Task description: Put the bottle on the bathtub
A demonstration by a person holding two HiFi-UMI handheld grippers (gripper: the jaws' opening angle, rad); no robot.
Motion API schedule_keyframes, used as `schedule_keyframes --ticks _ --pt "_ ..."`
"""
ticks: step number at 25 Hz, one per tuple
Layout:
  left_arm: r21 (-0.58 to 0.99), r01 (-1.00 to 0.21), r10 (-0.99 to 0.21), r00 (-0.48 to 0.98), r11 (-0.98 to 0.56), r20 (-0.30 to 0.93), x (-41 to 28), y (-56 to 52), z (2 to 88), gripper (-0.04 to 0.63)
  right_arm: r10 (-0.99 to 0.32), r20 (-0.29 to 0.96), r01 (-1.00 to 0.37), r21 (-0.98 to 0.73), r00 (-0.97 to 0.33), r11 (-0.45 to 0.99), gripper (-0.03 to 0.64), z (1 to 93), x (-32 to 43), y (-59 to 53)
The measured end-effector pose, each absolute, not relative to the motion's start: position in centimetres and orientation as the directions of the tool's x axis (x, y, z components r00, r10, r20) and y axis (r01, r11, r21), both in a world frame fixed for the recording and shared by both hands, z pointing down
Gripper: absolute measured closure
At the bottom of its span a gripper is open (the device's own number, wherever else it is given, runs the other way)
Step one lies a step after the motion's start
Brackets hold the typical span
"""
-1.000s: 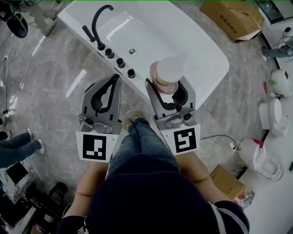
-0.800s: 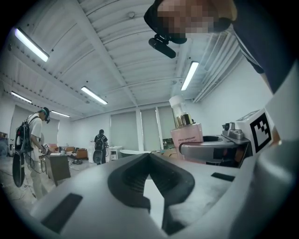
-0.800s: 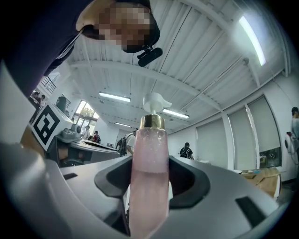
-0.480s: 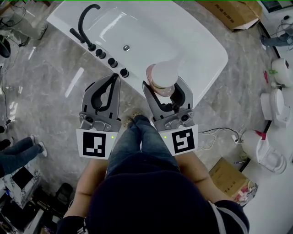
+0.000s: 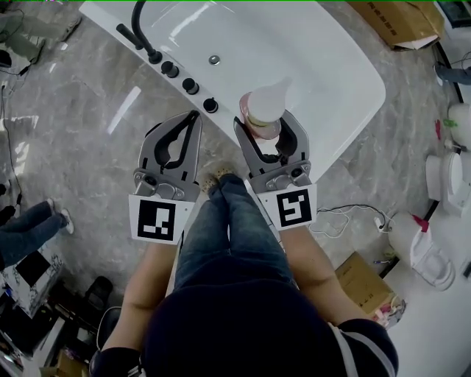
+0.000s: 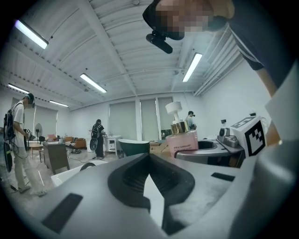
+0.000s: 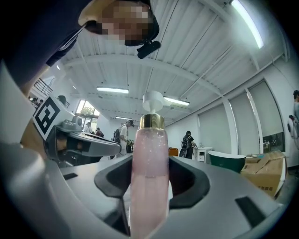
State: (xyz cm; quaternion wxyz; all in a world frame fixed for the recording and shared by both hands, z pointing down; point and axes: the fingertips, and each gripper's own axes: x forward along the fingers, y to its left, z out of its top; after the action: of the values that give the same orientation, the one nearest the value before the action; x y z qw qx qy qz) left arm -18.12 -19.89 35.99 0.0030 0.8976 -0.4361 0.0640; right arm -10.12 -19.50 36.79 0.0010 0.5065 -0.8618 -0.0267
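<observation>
A pink pump bottle [image 5: 263,110] with a white pump head and gold collar stands upright between the jaws of my right gripper [image 5: 266,125], which is shut on it. In the right gripper view the bottle [image 7: 150,177] fills the middle, clamped at its sides. It hangs over the near rim of the white bathtub [image 5: 335,132], just right of the black knobs. My left gripper [image 5: 193,121] is beside it to the left, shut and empty, over the grey floor by the tub's edge. The left gripper view shows the bottle [image 6: 182,137] off to the right.
A black curved faucet [image 5: 141,29] and several black knobs [image 5: 190,86] line the tub's near left rim. Cardboard boxes [image 5: 405,22] lie behind the tub and another [image 5: 364,283] by my right side. White toilets [image 5: 419,250] stand at right. A person's legs [image 5: 29,232] are at far left.
Both grippers have sunk lower and drawn closer to the tub's near rim, the bottle still held in the right one. The tub looks larger and the knobs sit nearer the left gripper.
</observation>
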Motion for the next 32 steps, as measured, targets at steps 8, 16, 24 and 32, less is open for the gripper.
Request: schedule_keyframes --ticks 8,16,24,32 --pt "-0.041 -0.793 -0.787 0.596 -0.608 0.159 -19.5 -20.6 39.9 0.580 -0.845 0.036 -0.844 0.044 -0.534 0.535 0.388 42.3 -12.2 -21.2" --pt "-0.029 -0.800 -0.790 0.585 -0.599 0.181 -19.8 -20.3 42.4 0.580 -0.810 0.146 -0.815 0.043 -0.568 0.579 0.388 48.6 -13.3 -21.3" --pt "0.003 -0.805 -0.785 0.579 -0.593 0.220 -20.3 -19.5 44.9 0.580 -0.777 0.281 -0.813 -0.023 -0.563 0.581 0.388 54.0 -14.1 -21.5" --pt "0.009 -0.789 -0.759 0.593 -0.614 0.269 -20.3 -18.6 47.6 0.580 -0.738 0.382 -0.804 -0.022 -0.556 0.595 0.387 58.9 -14.4 -21.7"
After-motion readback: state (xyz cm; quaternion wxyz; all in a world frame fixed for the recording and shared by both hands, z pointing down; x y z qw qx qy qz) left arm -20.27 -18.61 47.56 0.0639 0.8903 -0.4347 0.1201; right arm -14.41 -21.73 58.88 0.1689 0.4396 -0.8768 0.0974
